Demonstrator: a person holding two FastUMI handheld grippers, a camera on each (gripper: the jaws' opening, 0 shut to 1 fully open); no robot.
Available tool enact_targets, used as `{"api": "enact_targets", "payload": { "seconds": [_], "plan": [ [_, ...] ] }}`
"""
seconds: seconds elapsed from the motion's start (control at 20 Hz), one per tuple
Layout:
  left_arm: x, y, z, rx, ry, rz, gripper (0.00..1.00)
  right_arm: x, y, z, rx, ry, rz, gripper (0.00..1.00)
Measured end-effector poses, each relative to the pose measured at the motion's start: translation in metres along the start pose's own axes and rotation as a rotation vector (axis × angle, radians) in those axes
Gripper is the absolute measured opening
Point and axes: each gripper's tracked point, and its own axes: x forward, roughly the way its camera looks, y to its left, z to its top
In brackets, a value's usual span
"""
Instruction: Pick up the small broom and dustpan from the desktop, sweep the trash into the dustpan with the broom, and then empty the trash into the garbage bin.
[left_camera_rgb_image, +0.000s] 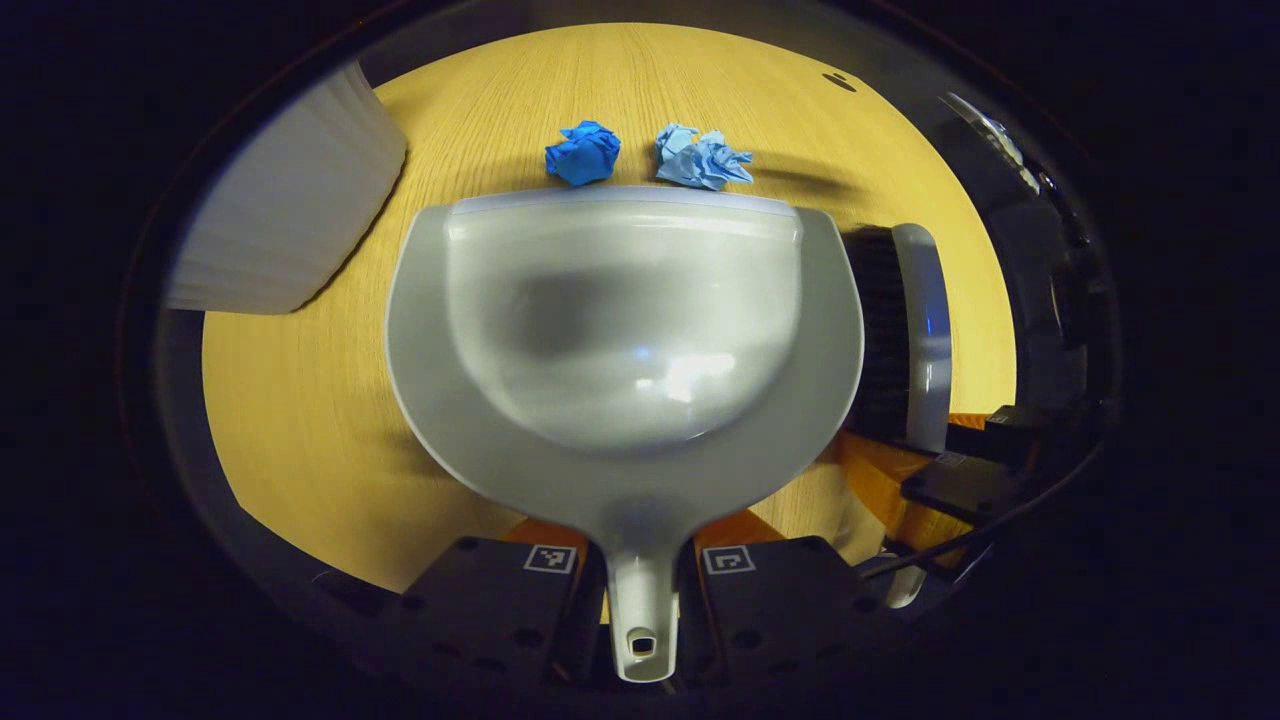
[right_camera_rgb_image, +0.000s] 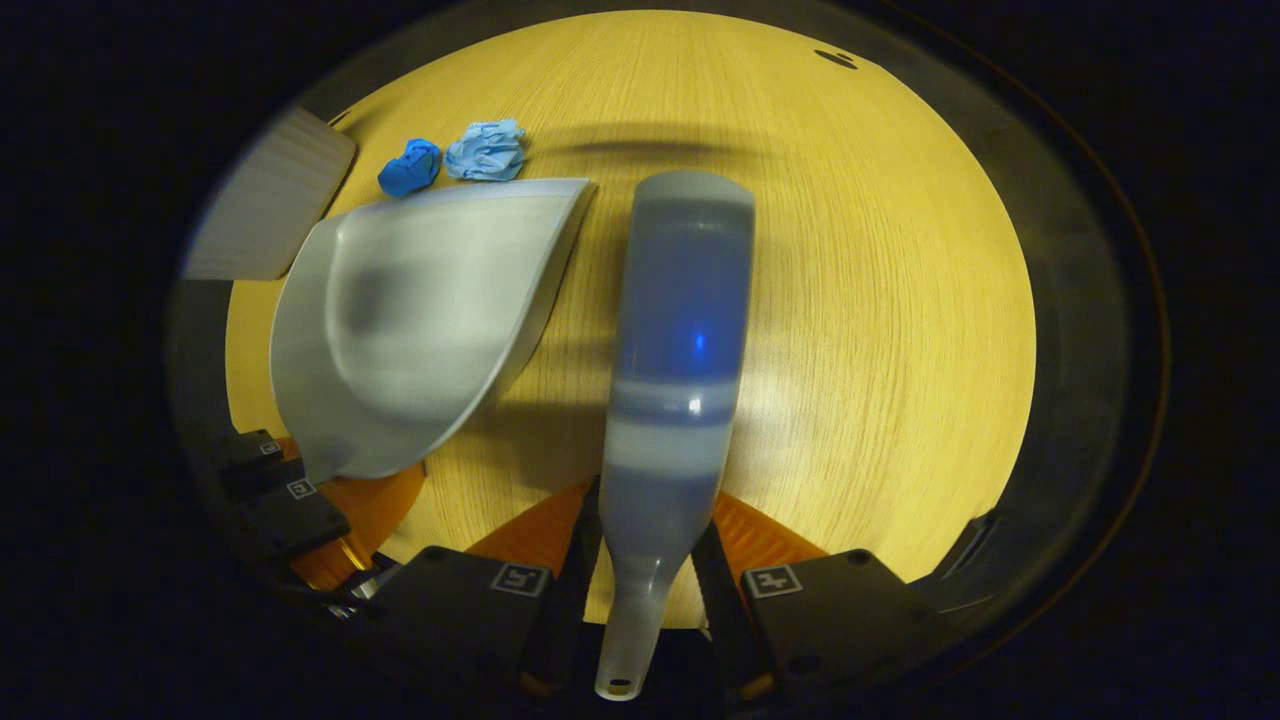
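Dustpan (left_camera_rgb_image: 620, 330) gripped by its thin handle in the left gripper (left_camera_rgb_image: 640, 600), fingers closed on it; lip down on the bench (left_camera_rgb_image: 300, 420), just short of 2 crumpled paper wads (left_camera_rgb_image: 582, 152). Broom (right_camera_rgb_image: 680, 330) clamped at its handle by the right gripper (right_camera_rgb_image: 640, 610). Likely light, stiff plastic, slippery; wads soft, prone to roll. Bristles barely visible; white bin (left_camera_rgb_image: 290, 210) cut off, blurred.

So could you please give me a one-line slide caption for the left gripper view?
Left gripper holds the dustpan facing two blue paper wads, broom alongside.
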Motion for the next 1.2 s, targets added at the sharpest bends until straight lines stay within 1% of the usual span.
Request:
{"api": "enact_targets", "payload": {
  "seconds": [0.05,0.1,0.15,0.2,0.25,0.35,0.4,0.5,0.55,0.6,0.65,0.7,0.75,0.8,0.9,0.95,1.0,1.05,1.15,1.2],
  "plan": [
    [0.0,0.001,-0.002,0.003,0.0,-0.001,0.31,-0.002,0.0,0.0,-0.009,-0.001,0.001,0.51],
    [0.0,0.001,-0.002,0.012,-0.003,-0.001,0.29,-0.002,-0.002,-0.001,-0.023,-0.009,0.005,0.42],
    [0.001,0.001,-0.002,0.02,-0.003,0.0,0.3,-0.004,-0.002,-0.002,-0.02,-0.013,0.008,0.42],
    [0.001,0.001,-0.002,0.024,-0.006,0.0,0.3,-0.005,-0.003,-0.002,-0.032,-0.015,0.01,0.36],
    [0.0,0.001,-0.002,0.024,-0.006,-0.001,0.3,-0.005,-0.003,-0.001,-0.023,-0.012,0.016,0.36],
    [0.0,0.002,-0.003,0.042,-0.008,-0.015,0.31,-0.004,-0.003,-0.003,-0.048,-0.009,0.025,0.22],
    [-0.001,0.003,-0.005,0.06,-0.013,-0.027,0.28,-0.006,-0.005,-0.007,-0.072,0.004,0.024,0.25],
    [0.0,0.022,-0.011,0.124,-0.015,0.012,0.29,-0.019,-0.001,-0.006,-0.079,-0.007,0.075,0.25],
    [-0.002,0.033,-0.016,0.157,-0.025,0.031,0.27,-0.03,0.0,0.002,-0.069,-0.034,0.095,0.25],
    [-0.003,0.044,-0.02,0.182,-0.033,0.043,0.28,-0.044,-0.004,0.015,-0.075,-0.068,0.098,0.25],
    [-0.008,0.055,-0.023,0.195,-0.046,0.053,0.27,-0.058,-0.011,0.035,-0.095,-0.123,0.075,0.21],
    [-0.011,0.063,-0.026,0.206,-0.046,0.06,0.26,-0.075,-0.019,0.06,-0.124,-0.178,0.047,0.2],
    [-0.014,0.071,-0.028,0.22,-0.052,0.064,0.26,-0.092,-0.021,0.087,-0.129,-0.239,0.041,0.25],
    [-0.017,0.076,-0.027,0.241,-0.058,0.075,0.25,-0.106,-0.024,0.114,-0.143,-0.281,0.019,0.24],
    [-0.025,0.088,-0.028,0.303,-0.071,0.121,0.25,-0.13,-0.045,0.173,-0.252,-0.372,-0.108,0.24],
    [-0.027,0.092,-0.029,0.333,-0.075,0.144,0.25,-0.14,-0.048,0.201,-0.313,-0.403,-0.16,0.24],
    [-0.026,0.094,-0.031,0.356,-0.067,0.159,0.26,-0.145,-0.042,0.224,-0.357,-0.42,-0.178,0.24],
    [-0.022,0.094,-0.034,0.366,-0.055,0.164,0.27,-0.143,-0.031,0.244,-0.383,-0.436,-0.173,0.24],
    [-0.013,0.092,-0.044,0.362,-0.023,0.148,0.26,-0.122,-0.011,0.259,-0.422,-0.38,-0.149,0.24],
    [-0.008,0.09,-0.046,0.346,-0.015,0.134,0.26,-0.104,-0.005,0.266,-0.464,-0.356,-0.155,0.24]
  ]
}}
